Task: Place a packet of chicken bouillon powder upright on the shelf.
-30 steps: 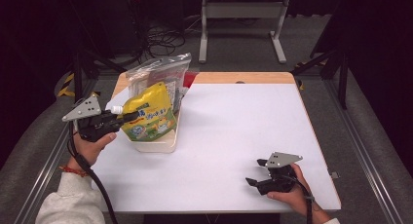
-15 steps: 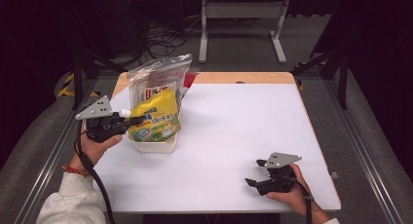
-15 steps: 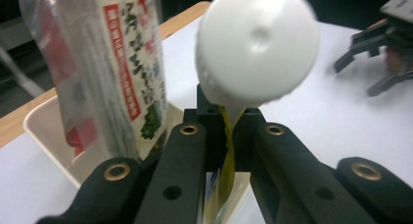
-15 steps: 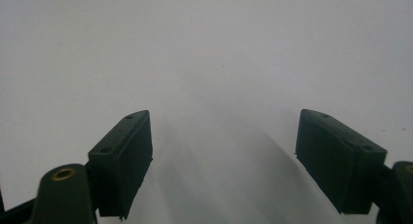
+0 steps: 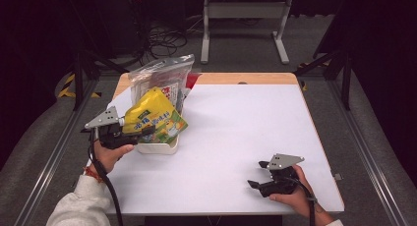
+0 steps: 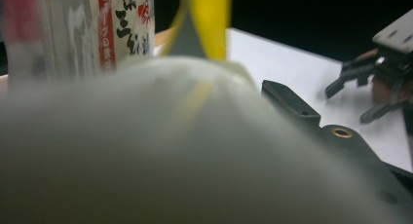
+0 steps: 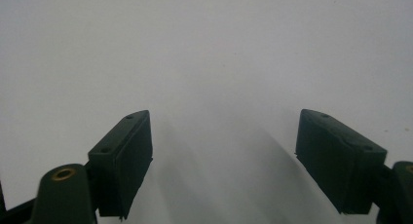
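**Yellow pouch at the white tray, left tongs easing apart**

We see a white table [image 5: 236, 132] from above, with a wooden strip along its far edge. At its left side stands a small white tray [image 5: 158, 148]. A yellow pouch [image 5: 153, 119] with green print leans over the tray, tilted, its lower end down at the tray. Just behind it stands a clear bag [image 5: 164, 81] with red and black lettering, upright and touching the pouch.

We see the left gripper [image 5: 129, 132] at the pouch's left edge, held by a hand in a pale sleeve. Its jaws have just been opening, and the pouch lies between them. In the left gripper view the pouch's pale, blurred bulk [image 6: 160, 146] sits right up against the camera and hides one jaw, so we cannot tell whether the pads press on it; the other black jaw shows clear at the right, with bare table past it.

We see the right gripper [image 5: 256, 177] resting near the table's front right corner, well apart from the tray. In the right gripper view its jaws [image 7: 221, 160] stand wide with only white tabletop between them.

Beyond the table we see a dark floor, loose cables [image 5: 164, 39] and a grey metal stand [image 5: 243, 14]. Nothing lies between the two grippers on the table.
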Demonstrator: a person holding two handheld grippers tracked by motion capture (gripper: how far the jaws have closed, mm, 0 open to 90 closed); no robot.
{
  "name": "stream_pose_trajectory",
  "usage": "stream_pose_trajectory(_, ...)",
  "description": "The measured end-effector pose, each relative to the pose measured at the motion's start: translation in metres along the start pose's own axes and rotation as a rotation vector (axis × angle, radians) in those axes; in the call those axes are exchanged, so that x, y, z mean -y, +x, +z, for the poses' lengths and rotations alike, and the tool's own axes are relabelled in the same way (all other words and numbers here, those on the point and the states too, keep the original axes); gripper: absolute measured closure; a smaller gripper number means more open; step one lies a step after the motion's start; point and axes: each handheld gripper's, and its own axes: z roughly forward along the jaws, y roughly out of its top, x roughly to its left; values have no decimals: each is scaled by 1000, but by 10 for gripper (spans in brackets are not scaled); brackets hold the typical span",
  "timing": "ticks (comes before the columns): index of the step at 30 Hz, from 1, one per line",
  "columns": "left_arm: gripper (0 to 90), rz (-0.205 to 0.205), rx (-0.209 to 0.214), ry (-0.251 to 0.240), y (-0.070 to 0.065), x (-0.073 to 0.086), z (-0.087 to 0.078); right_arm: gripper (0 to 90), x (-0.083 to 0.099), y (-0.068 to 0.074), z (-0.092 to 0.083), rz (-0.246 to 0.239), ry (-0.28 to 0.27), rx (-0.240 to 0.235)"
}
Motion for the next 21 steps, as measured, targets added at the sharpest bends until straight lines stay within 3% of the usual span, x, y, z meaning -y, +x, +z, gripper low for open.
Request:
stream_pose_trajectory(3, 602, -32, -21, -24, 5, 9, -2, 209, 0, 0, 0, -4, 0, -3)
stream_pose_trajectory(5, 774, -34, -27, -44, 7, 14, -4, 209, 0, 0, 1, -2, 1, -5)
stream_pose_trajectory(7, 853, -23, -28, -48, 6, 12, -7, 209, 0, 0, 1, -1, 1, -10)
stream_pose_trajectory(10, 898, 40, -64, 6, -2, -2, -9, 209, -1, 0, 1, -4, -2, -13)
stream_pose_trajectory(13, 900, 119, -94, 106, -14, -22, -13, 209, -1, -1, 1, 0, -2, -15)
stream_pose_trajectory(19, 900, 118, -100, 198, -20, -43, -15, 209, 0, 0, 1, 7, -3, -20)
stream_pose_trajectory(21, 900, 131, -126, 244, -22, -48, -12, 209, 0, -1, 0, 9, -4, -21)
